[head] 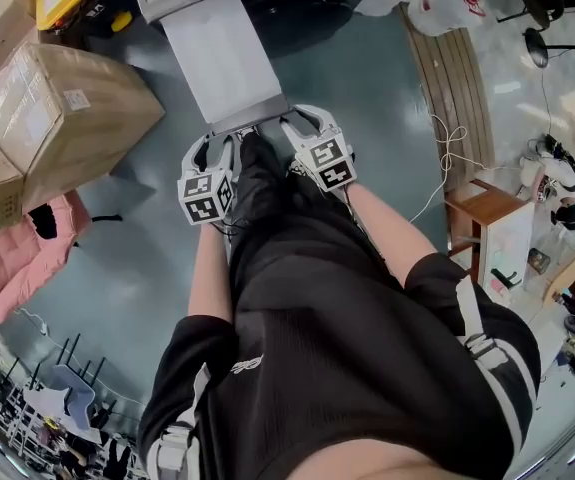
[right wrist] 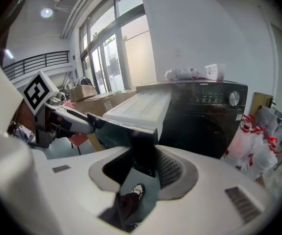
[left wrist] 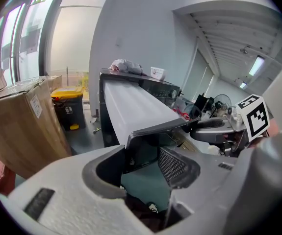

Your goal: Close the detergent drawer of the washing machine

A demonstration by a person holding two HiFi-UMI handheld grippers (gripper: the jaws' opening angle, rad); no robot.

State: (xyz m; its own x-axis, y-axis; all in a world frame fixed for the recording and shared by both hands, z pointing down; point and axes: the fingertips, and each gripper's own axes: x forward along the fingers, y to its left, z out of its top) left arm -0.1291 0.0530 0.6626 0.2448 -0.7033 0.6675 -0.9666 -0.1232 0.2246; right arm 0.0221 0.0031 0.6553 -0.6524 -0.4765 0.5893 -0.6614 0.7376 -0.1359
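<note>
Straddling one end of the drawer's dark front panel [left wrist: 150, 140], the left claw [left wrist: 143, 153] has its jaws fairly wide apart. That end of the panel sits in the gap, and I cannot tell whether either pad touches it. The right claw [right wrist: 145, 155] is set the same way at the panel's other end. Its jaws are apart and the dark end piece hangs down between them, close to both pads but with no clear squeeze on it. In the head view the two claws are side by side at the panel, each with its marker cube [head: 207, 196] on top and a bare forearm behind it. Through the gap of the right claw a shoe [right wrist: 137, 191] shows on the floor [head: 367, 78] below.

The drawer [head: 225, 63] is a long white tray pulled far out of the washing machine [right wrist: 209, 116]. Its flat top runs from the claws back to the upper left of the machine's dark front. A round knob [right wrist: 234, 98] sits on the machine's control strip, to the right of where the drawer comes out. A crumpled bag [right wrist: 182, 74] and a small white tub [right wrist: 215, 71] rest on top of the machine.

A large cardboard box [head: 57, 108] stands on the floor on the drawer's side of the machine, with a pink cushion [head: 27, 253] further out from it. A yellow-lidded bin [left wrist: 67, 97] is close by the machine on that same side. On the machine's other side, white plastic bags [right wrist: 258, 141] with red print sit near its foot. A small wooden stool [head: 482, 208] stands well apart from the machine.
</note>
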